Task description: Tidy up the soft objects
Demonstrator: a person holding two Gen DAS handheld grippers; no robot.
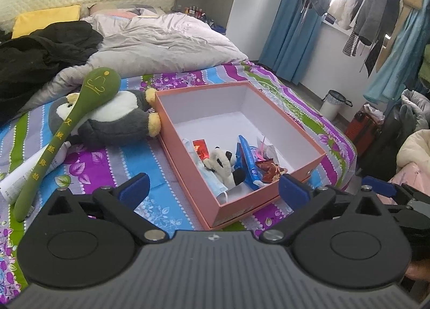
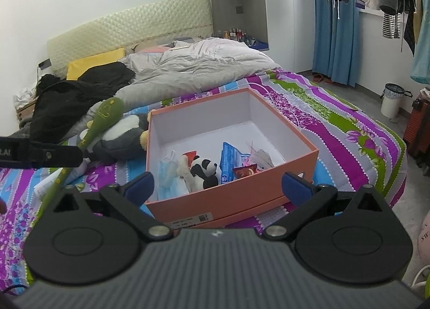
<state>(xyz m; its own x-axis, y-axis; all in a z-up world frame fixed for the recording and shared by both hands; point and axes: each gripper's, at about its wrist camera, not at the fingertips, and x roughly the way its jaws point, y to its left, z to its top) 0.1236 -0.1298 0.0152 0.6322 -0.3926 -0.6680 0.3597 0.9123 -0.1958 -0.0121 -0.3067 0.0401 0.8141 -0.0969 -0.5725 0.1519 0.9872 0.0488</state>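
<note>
Left wrist: mallet [image 1: 67, 126] handle nearward.

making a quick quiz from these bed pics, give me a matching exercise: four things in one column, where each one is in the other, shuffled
Things:
1. small panda plush
2. green massage stick
3. penguin plush
4. yellow pillow

Places:
A. by the headboard
B. against the orange box, outside it
C. inside the box
D. lying across the big plush

Pairs: 1-C, 2-D, 3-B, 4-A
</note>
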